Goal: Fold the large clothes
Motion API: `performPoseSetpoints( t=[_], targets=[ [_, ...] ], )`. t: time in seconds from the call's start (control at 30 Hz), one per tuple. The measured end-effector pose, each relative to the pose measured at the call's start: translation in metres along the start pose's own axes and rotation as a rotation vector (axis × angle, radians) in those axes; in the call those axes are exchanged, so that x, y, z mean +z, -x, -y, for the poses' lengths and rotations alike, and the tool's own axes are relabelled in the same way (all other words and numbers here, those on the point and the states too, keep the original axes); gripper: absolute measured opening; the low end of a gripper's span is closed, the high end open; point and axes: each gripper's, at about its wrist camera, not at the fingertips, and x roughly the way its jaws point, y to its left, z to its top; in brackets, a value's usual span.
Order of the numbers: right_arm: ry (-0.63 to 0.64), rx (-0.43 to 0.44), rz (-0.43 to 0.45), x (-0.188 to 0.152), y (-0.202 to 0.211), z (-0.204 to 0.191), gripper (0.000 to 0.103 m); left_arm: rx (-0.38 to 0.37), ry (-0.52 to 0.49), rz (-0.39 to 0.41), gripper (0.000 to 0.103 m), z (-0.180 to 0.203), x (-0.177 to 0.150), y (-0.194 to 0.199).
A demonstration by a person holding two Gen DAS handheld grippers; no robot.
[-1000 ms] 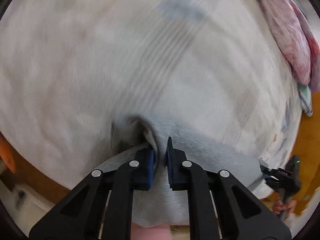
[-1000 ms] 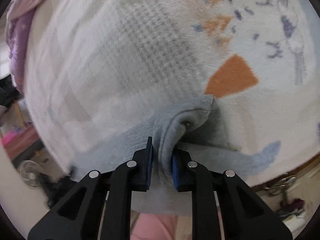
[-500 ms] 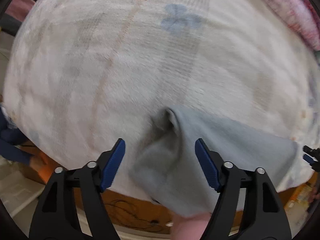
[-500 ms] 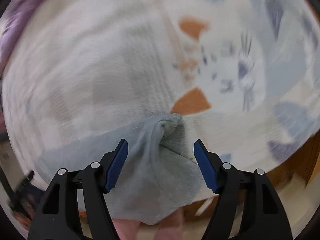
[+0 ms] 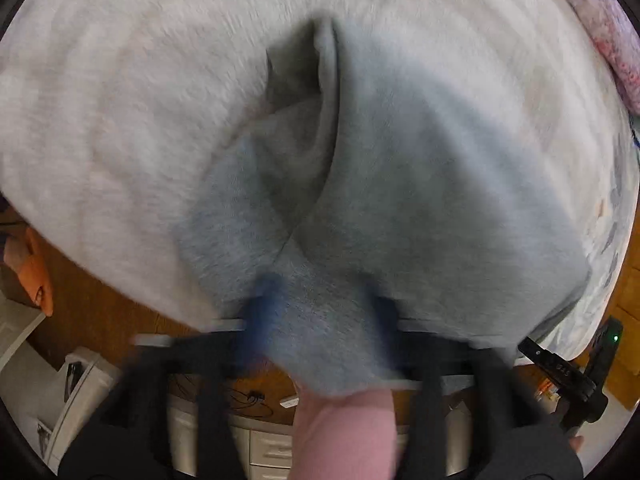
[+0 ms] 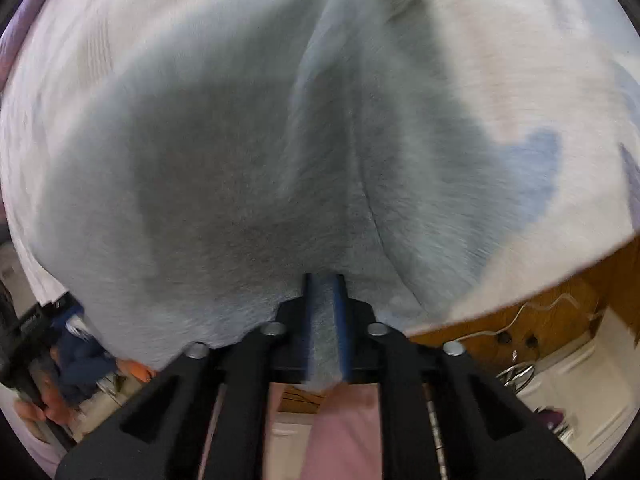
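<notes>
While blurred, right gripper (image 6: 324, 312) pinches grey garment (image 6: 240, 168).

Pale patterned bedspread (image 5: 132, 128) filling most of both views, blurred. Pink quilt (image 5: 608, 36) bunched at far edge. Wooden bed frame (image 6: 560, 304) below. White drawer unit (image 5: 272, 452) and black cable (image 5: 244, 398) on floor.

Garment (image 5: 420, 184) on blanket (image 5: 120, 100), its near edge between right tool (image 6: 325, 312) pads.
</notes>
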Motion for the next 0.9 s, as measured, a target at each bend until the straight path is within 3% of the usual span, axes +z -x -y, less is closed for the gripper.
performPoseSetpoints(
  t=[0.03,0.07,0.1,0.17,0.33,0.37,0.4,0.43,0.47,0.5,0.6,0.67,0.73,0.83,0.9],
  targets=[
    [-0.023,0.019,0.018,0.001,0.012,0.003,0.073,0.018,0.013,0.056,0.095,0.001,0.003,0.018],
    [-0.055,0.034,0.064,0.005,0.031,0.007,0.092,0.002,0.013,0.102,0.096,0.002,0.008,0.034],
    [-0.08,0.04,0.139,0.01,0.051,0.012,0.095,-0.021,0.021,0.118,0.096,0.003,0.015,0.043],
    [-0.102,0.062,0.208,0.027,0.074,0.017,0.095,-0.046,0.077,0.12,0.096,0.0,0.033,0.049],
    [-0.176,0.076,0.164,0.095,0.06,0.03,0.095,-0.074,0.153,0.059,0.095,-0.002,0.08,0.015],
    [-0.189,0.098,0.143,0.108,0.05,0.031,0.095,-0.067,0.158,0.044,0.09,0.001,0.089,0.004],
    [-0.194,0.113,0.141,0.116,0.045,0.03,0.084,-0.075,0.151,0.043,0.072,0.002,0.089,-0.003],
    [-0.199,0.141,0.148,0.125,0.035,0.026,0.039,-0.105,0.122,0.039,0.026,0.007,0.092,-0.01],
    [-0.2,0.155,0.138,0.129,0.029,0.023,0.025,-0.079,0.101,0.046,0.022,0.012,0.094,-0.011],
    [-0.214,0.148,0.135,0.131,0.027,0.02,0.022,-0.063,0.087,0.059,0.017,0.014,0.094,-0.01],
    [-0.203,0.136,0.163,0.134,0.042,-0.006,0.017,-0.076,0.019,0.12,0.015,0.032,0.096,0.021],
    [-0.183,0.167,0.214,0.135,0.068,-0.014,0.016,-0.123,-0.008,0.134,0.014,0.042,0.098,0.045],
    [-0.204,0.196,0.259,0.139,0.087,-0.016,0.015,-0.115,-0.04,0.168,0.014,0.05,0.102,0.062],
    [-0.214,0.235,0.345,0.155,0.116,-0.023,0.015,-0.147,-0.109,0.247,0.014,0.072,0.116,0.092],
    [-0.178,0.197,0.374,0.178,0.13,-0.032,0.017,-0.151,-0.122,0.266,0.015,0.083,0.13,0.101]
  ],
)
